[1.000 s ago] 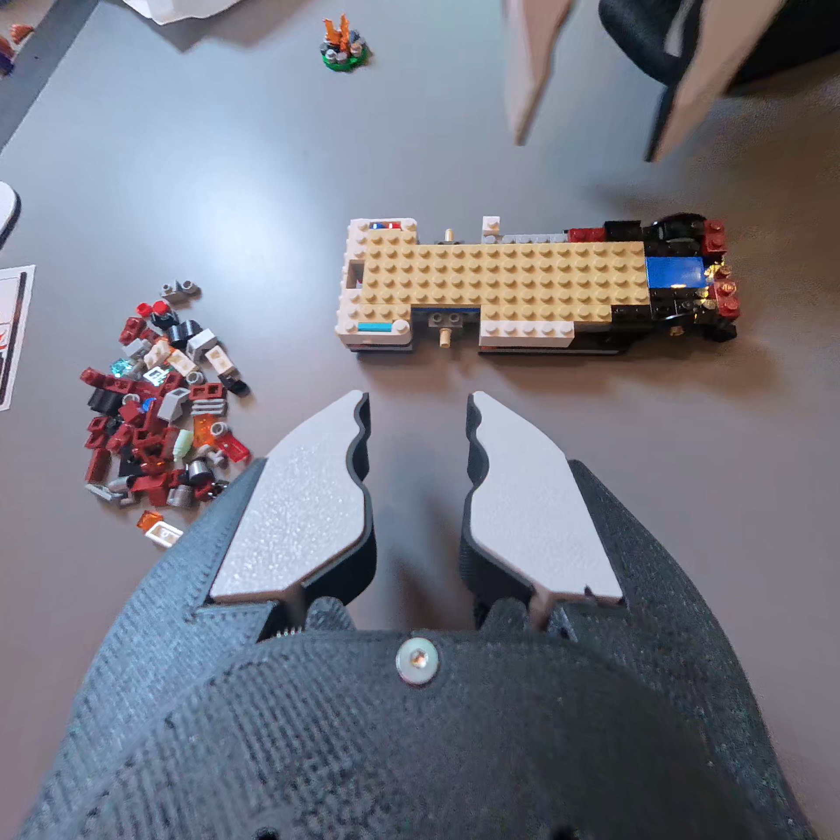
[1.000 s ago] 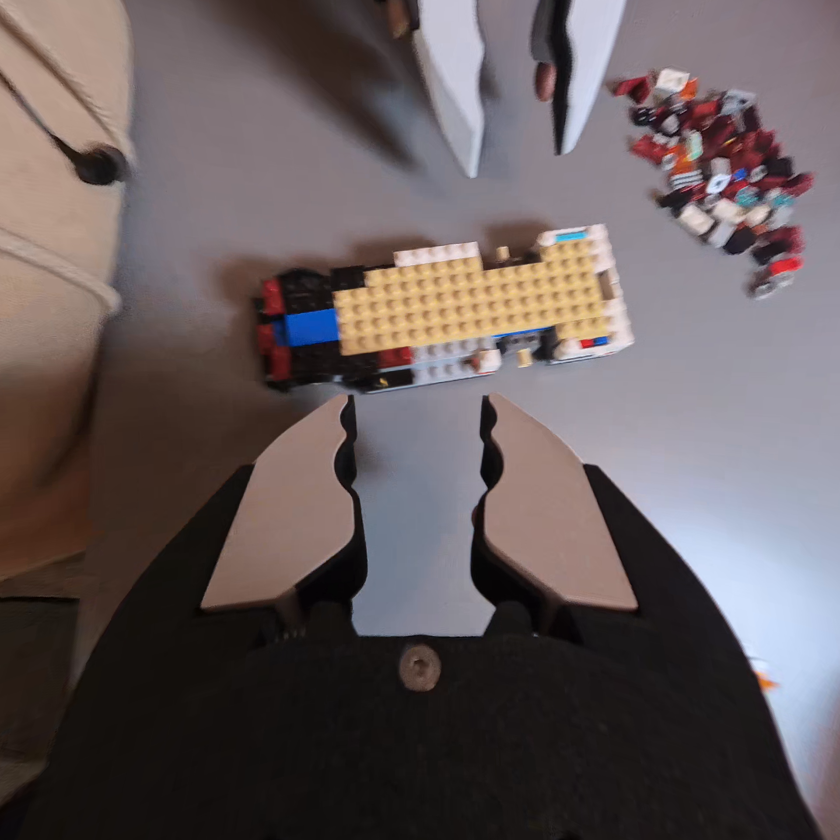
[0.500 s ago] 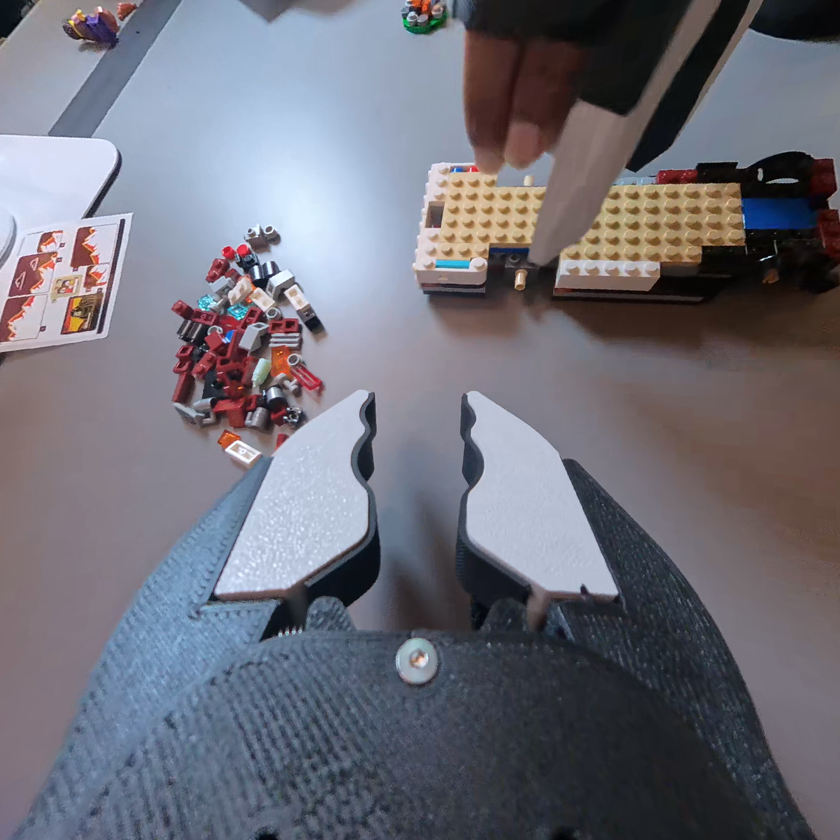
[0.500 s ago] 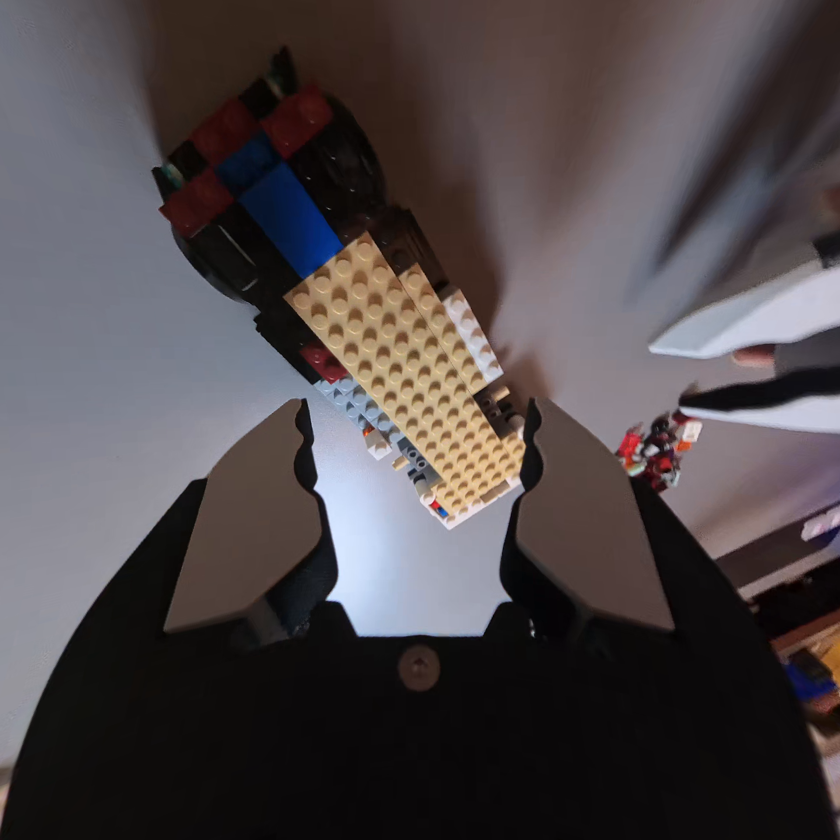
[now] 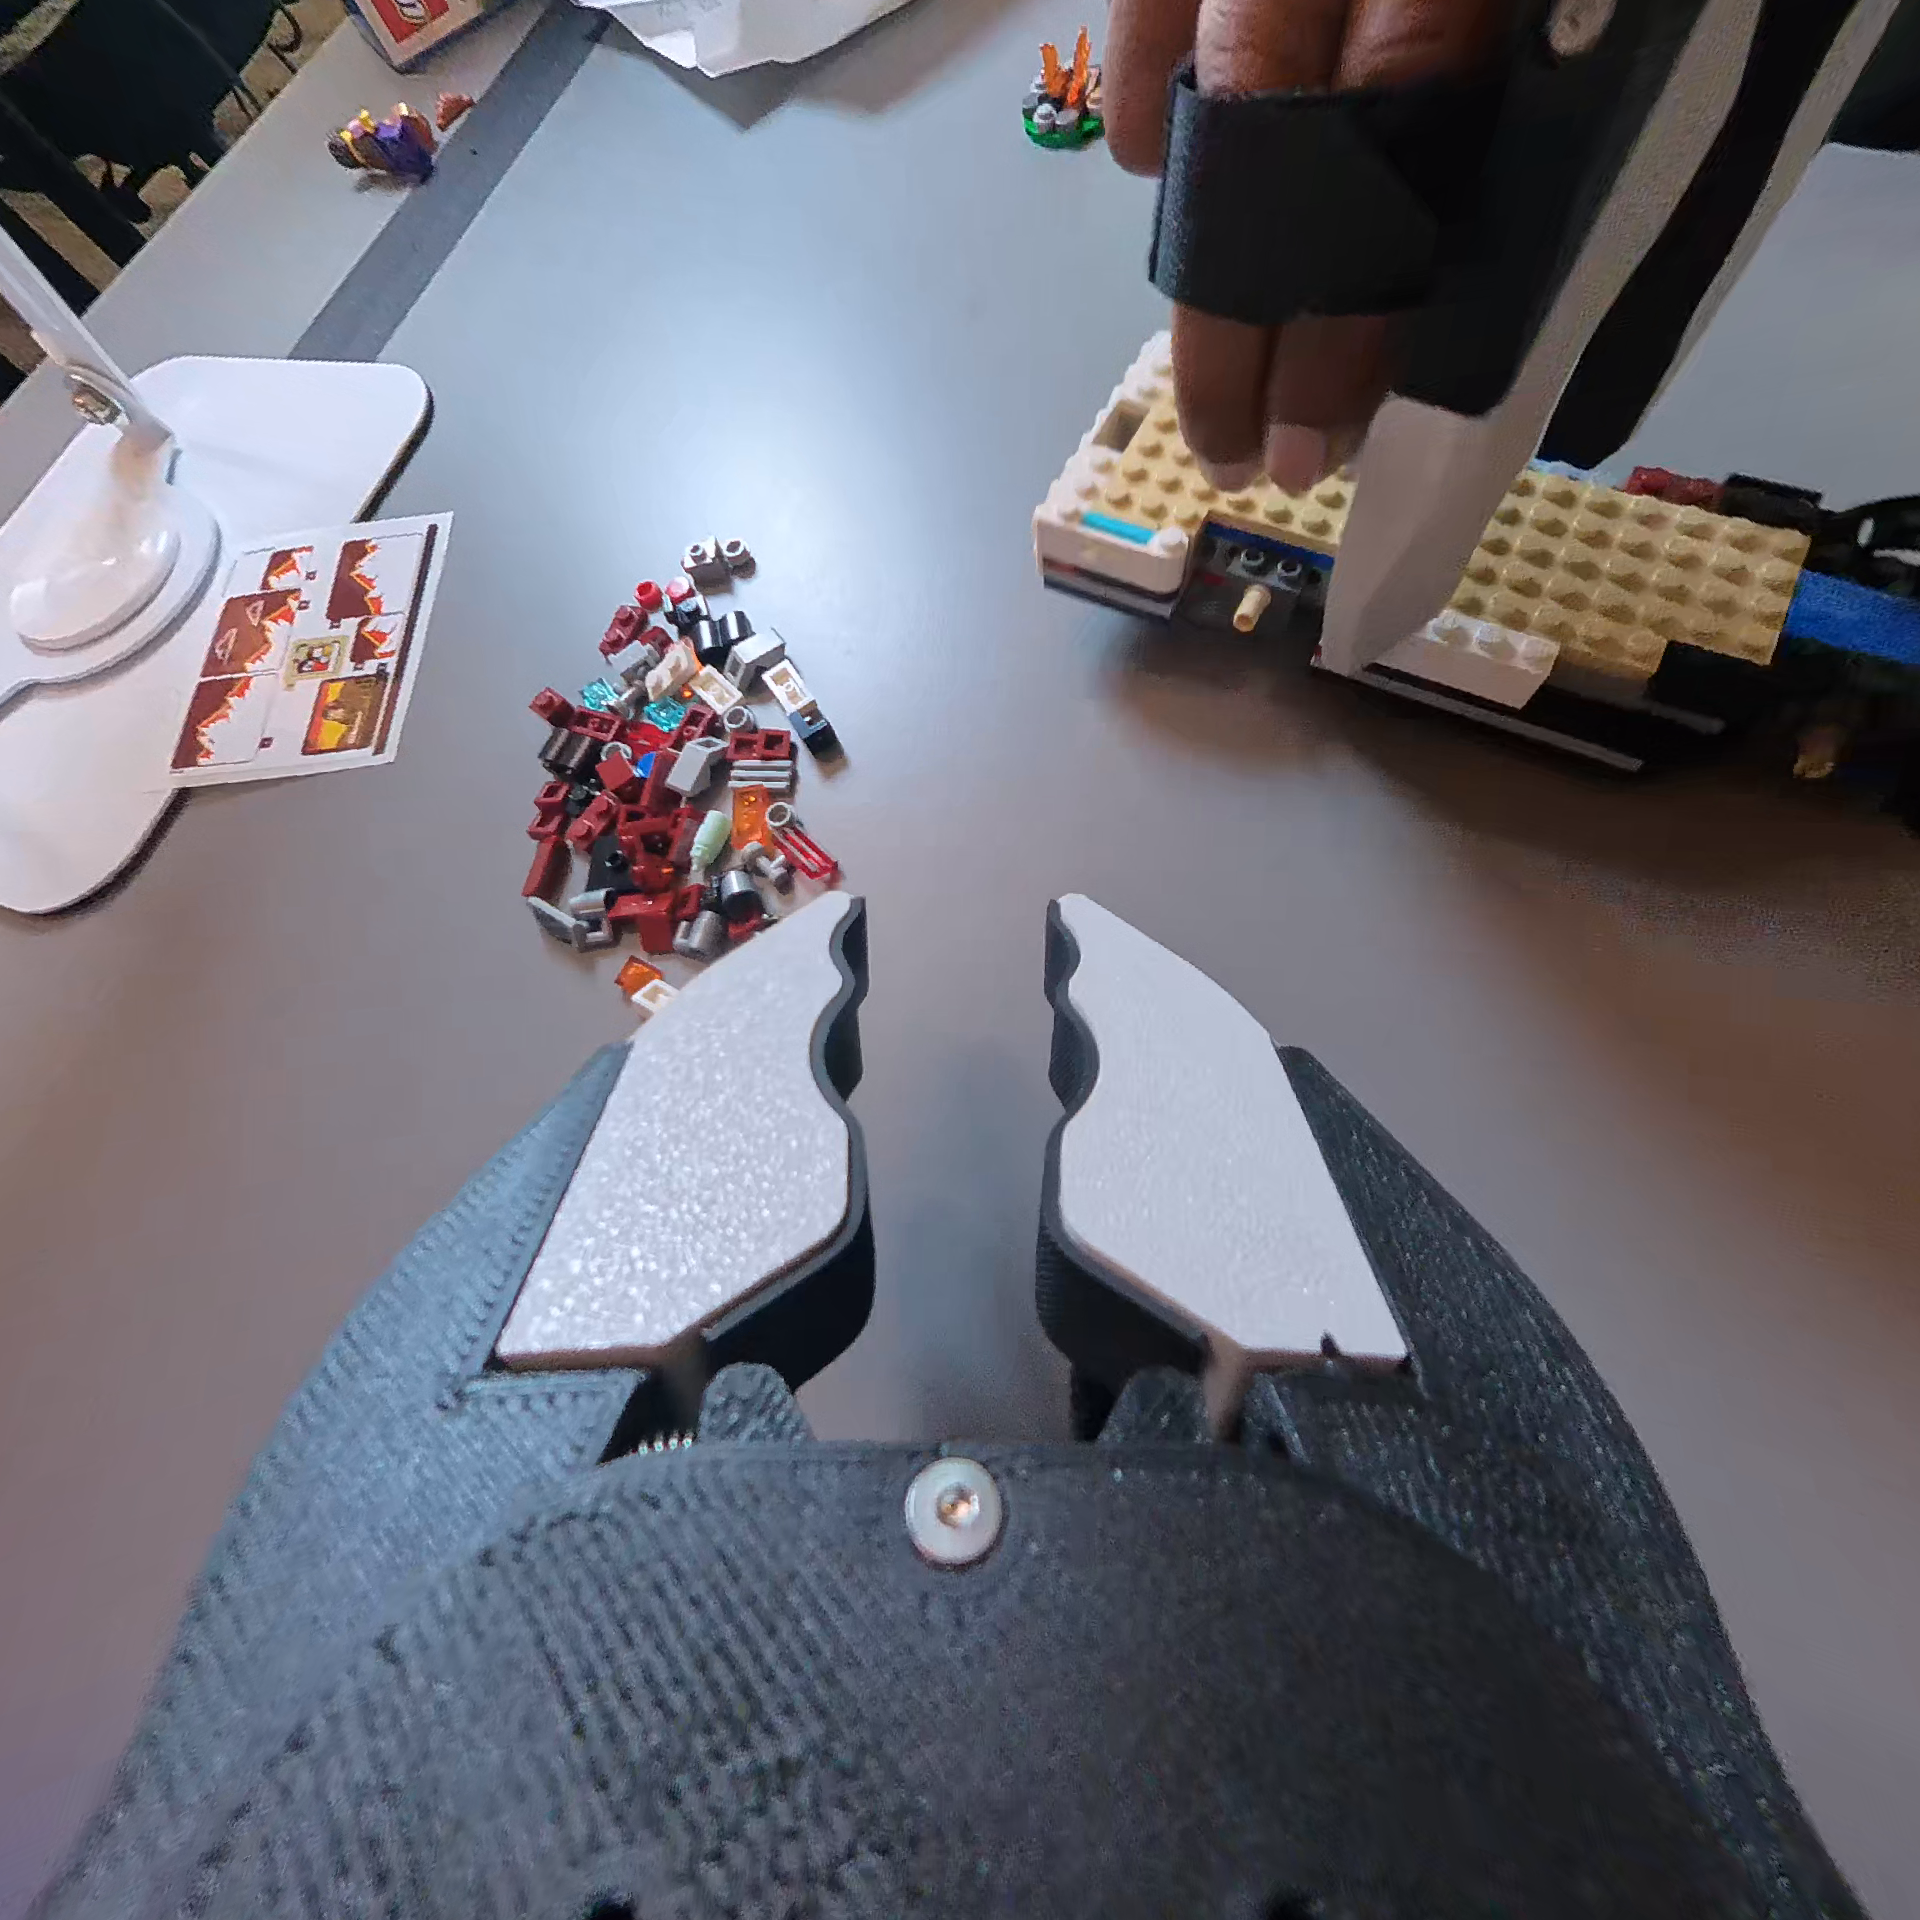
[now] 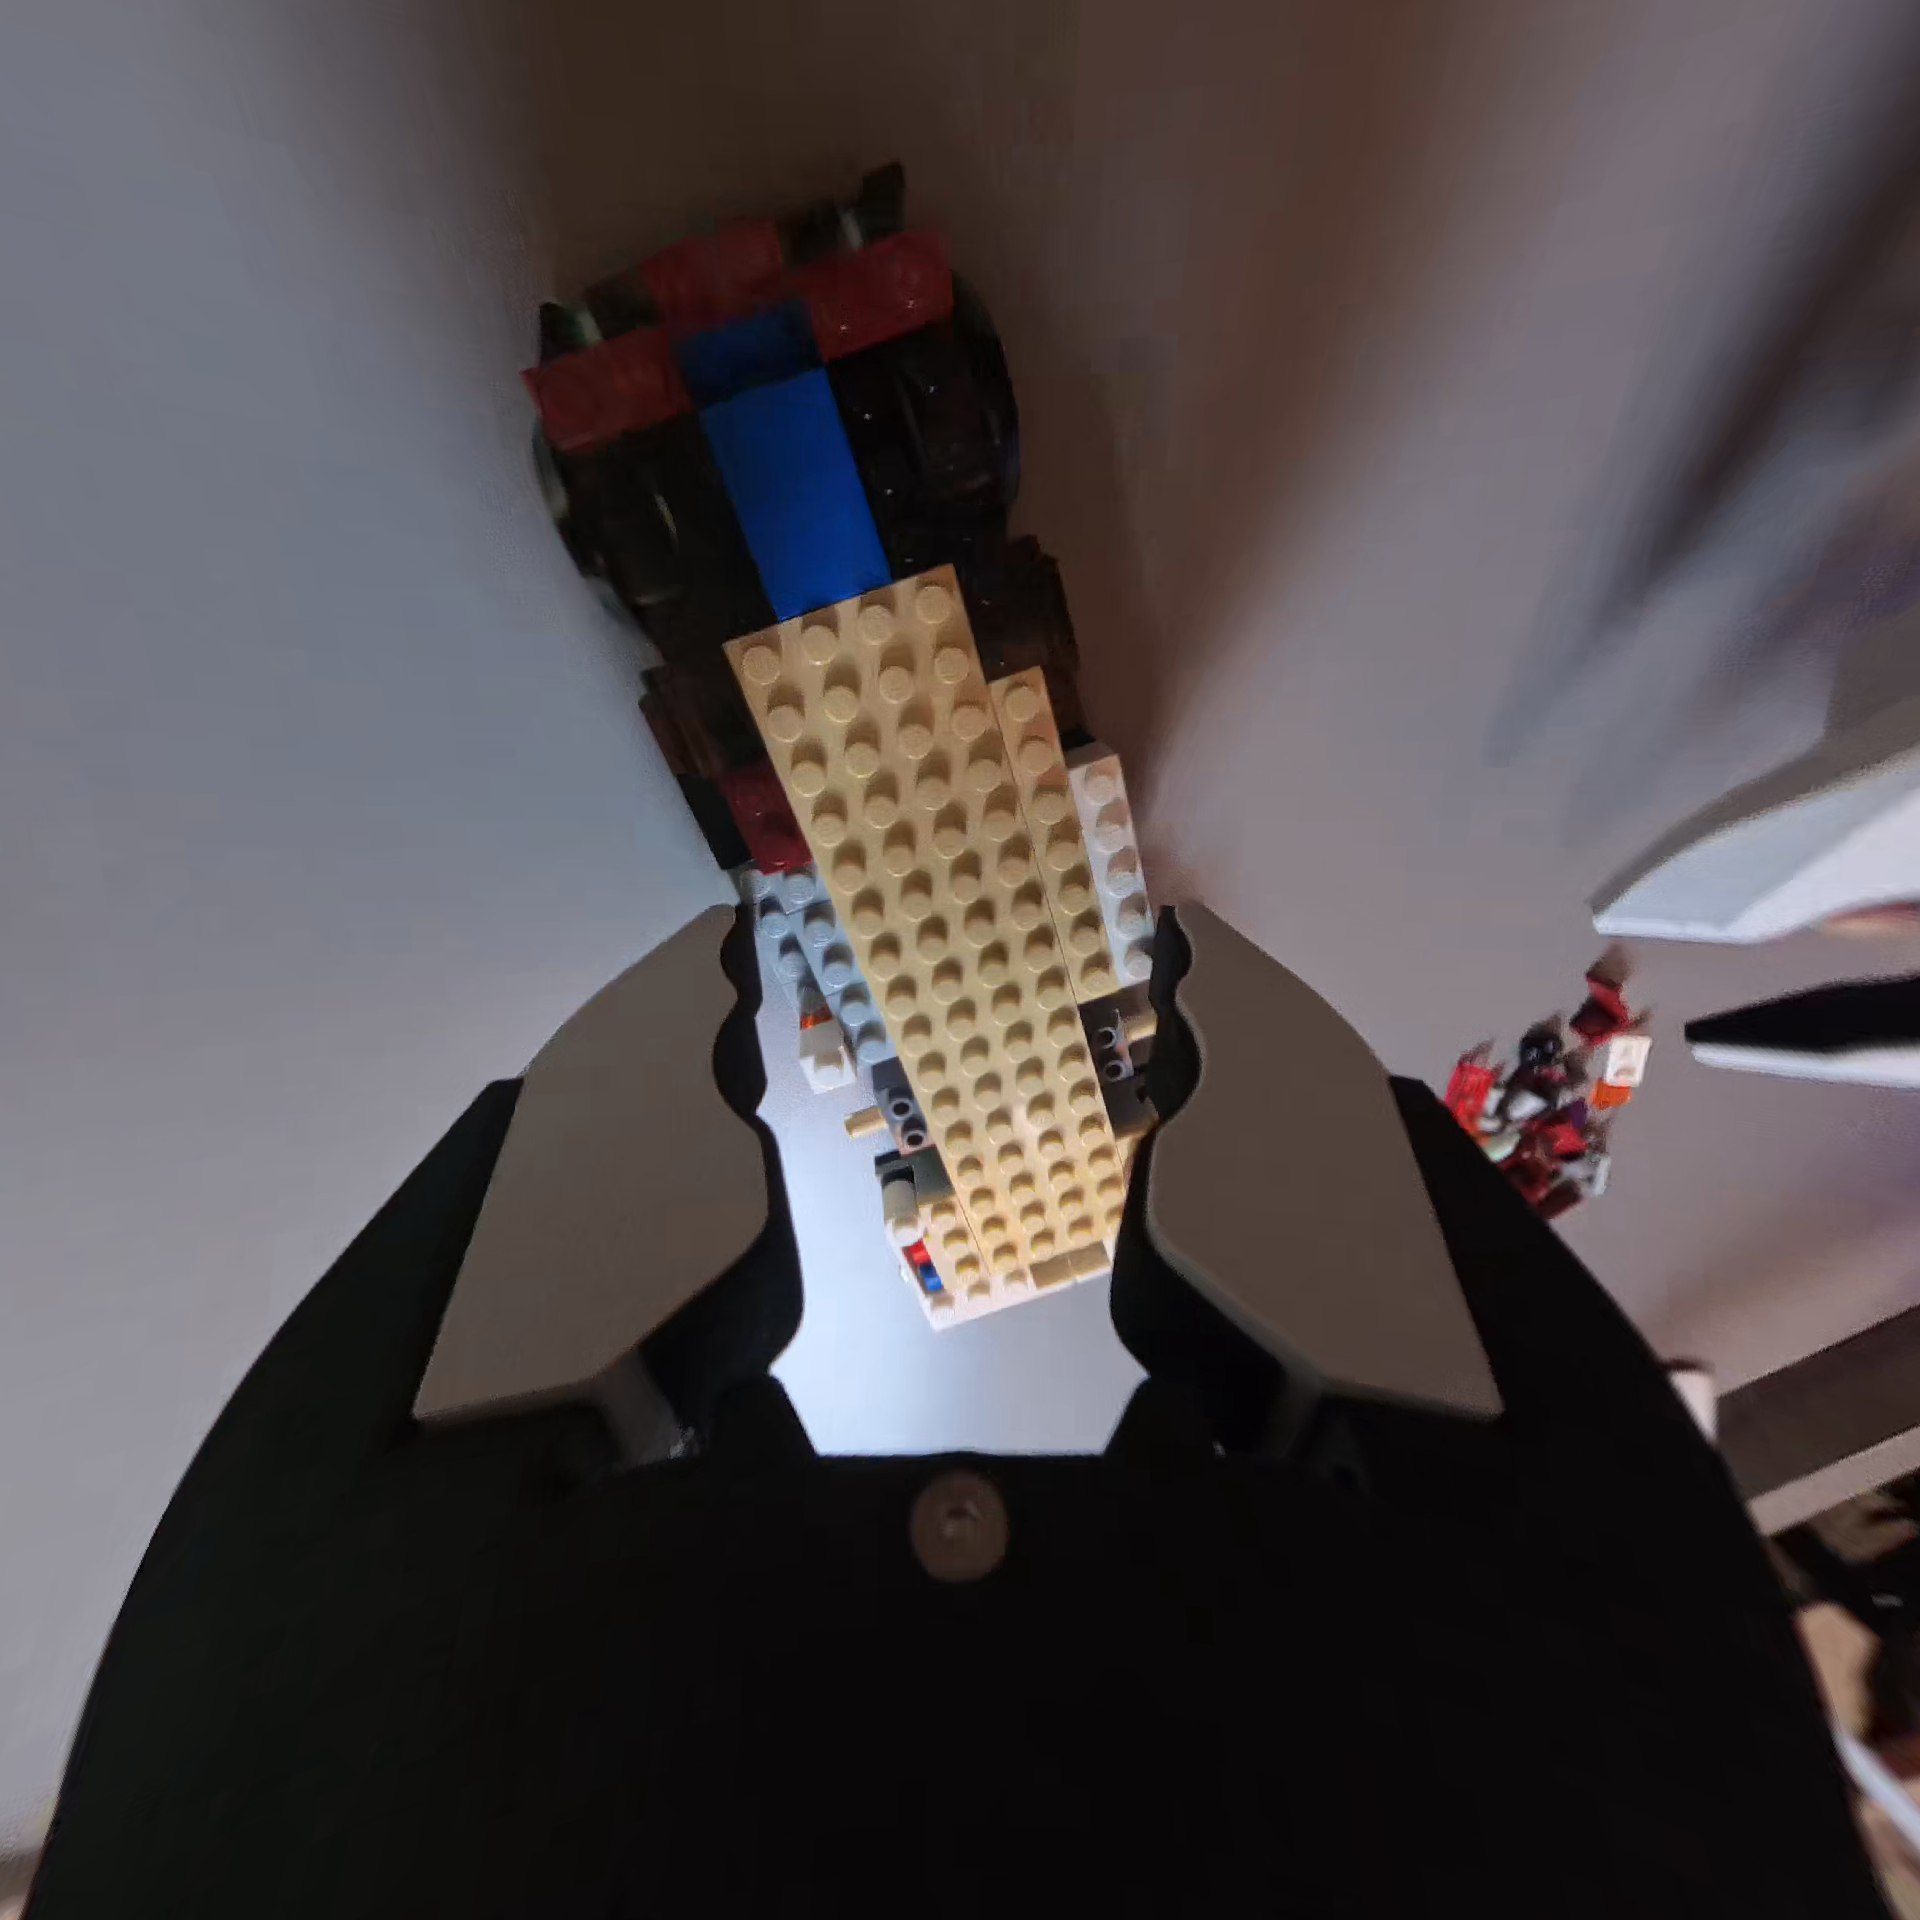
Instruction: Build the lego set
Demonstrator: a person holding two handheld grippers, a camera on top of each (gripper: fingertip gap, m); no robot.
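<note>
A long brick vehicle with a tan studded deck, white edge bricks and a blue, black and dark red end lies on the grey table. My right gripper straddles its white end, open. One pad is against the side with the axle pin. A strip of table shows between the other pad and the vehicle. In the left wrist view its finger reaches down beside the white bricks, with a hand behind it. My left gripper is open and empty, just right of a pile of loose small bricks.
A white stand base and a sticker sheet lie at the left. A small orange and green build, a purple figure and paper sit at the far edge. The loose bricks also show in the right wrist view. The left tips stand about 35 centimetres off the white stand base.
My right gripper swung over the vehicle, opened wide, then narrowed around its white end. My left gripper drew back and left toward the loose bricks, and its jaw narrowed a little.
</note>
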